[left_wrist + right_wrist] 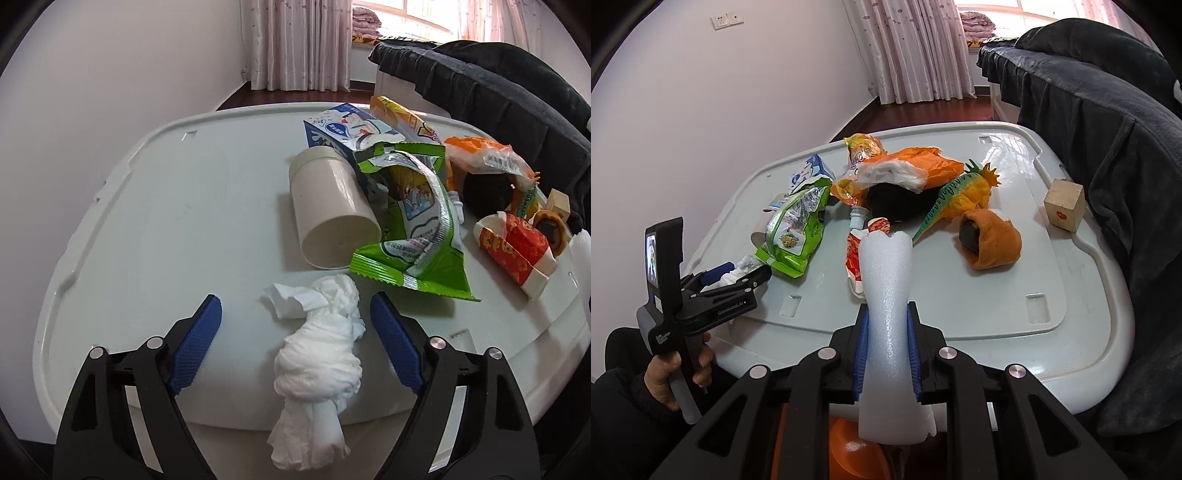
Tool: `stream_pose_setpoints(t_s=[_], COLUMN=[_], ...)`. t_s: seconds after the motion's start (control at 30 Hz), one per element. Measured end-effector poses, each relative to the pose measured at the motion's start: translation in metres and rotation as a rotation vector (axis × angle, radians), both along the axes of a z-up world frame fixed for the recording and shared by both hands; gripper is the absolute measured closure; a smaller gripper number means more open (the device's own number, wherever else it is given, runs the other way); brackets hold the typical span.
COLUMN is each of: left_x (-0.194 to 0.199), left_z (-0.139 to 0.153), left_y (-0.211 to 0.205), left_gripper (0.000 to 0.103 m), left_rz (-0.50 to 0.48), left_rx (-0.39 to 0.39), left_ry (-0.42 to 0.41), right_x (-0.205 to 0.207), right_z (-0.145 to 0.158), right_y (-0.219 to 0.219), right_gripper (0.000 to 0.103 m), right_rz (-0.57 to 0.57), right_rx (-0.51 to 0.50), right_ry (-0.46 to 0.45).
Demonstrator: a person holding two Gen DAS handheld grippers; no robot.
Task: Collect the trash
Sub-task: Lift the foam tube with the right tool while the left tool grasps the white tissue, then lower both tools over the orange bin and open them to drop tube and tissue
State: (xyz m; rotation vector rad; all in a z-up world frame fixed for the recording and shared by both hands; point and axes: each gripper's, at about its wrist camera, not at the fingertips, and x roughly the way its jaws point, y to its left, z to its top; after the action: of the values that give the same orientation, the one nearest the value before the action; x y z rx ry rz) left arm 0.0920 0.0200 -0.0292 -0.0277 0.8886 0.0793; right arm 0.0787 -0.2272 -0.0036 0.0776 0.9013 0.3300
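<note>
A twisted white tissue (317, 354) lies at the near edge of the white plastic tabletop (166, 221). My left gripper (295, 299) straddles it, open, with neither blue pad pressing on it. The right wrist view shows the same gripper (738, 275) low at the left, the tissue (733, 273) between its fingers. My right gripper (888, 312) is shut on a white foam piece (884, 258), held upright over the table's near edge. A green snack wrapper (413, 221) and a white cup on its side (332, 206) lie just beyond the tissue.
Farther back lie a blue carton (343, 129), a yellow wrapper (402, 114), an orange bag (916, 162) and a red packet (517, 247). A toy dinosaur (960, 195) and a wooden block (1065, 205) sit at the right. A dark blanket (1108, 129) borders the right; something orange (849, 443) sits below.
</note>
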Motion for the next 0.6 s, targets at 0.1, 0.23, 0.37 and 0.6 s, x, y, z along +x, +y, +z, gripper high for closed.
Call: stream_pose_setpoints(t_s=[0.1,0.23,0.37,0.6], left_x=[-0.006,-0.011,-0.03,-0.094], left_z=[0.003,0.006,0.034,0.08], left_y=[-0.011,-0.022,-0.021,-0.038], left_gripper=[0.072,0.073,0.073,0.073], left_rz=[-0.042,-0.064,-0.05,-0.057], left_rx=[0.025,0.077,0.01,-0.003], left_ry=[-0.012,-0.015,-0.043,-0.054], right_x=[0.0,0.0,-0.002,-0.043], right_z=[0.0,0.001,0.002,0.015], right_y=[0.0,-0.001,0.0,0.017], right_gripper=[0.084,0.084,0.084,0.084], right_rz=[-0.002,-0.006,-0.004,0.05], right_rx=[0.0,0.0,-0.004,0.002], right_ry=[0.001,-0.003,-0.02,-0.063])
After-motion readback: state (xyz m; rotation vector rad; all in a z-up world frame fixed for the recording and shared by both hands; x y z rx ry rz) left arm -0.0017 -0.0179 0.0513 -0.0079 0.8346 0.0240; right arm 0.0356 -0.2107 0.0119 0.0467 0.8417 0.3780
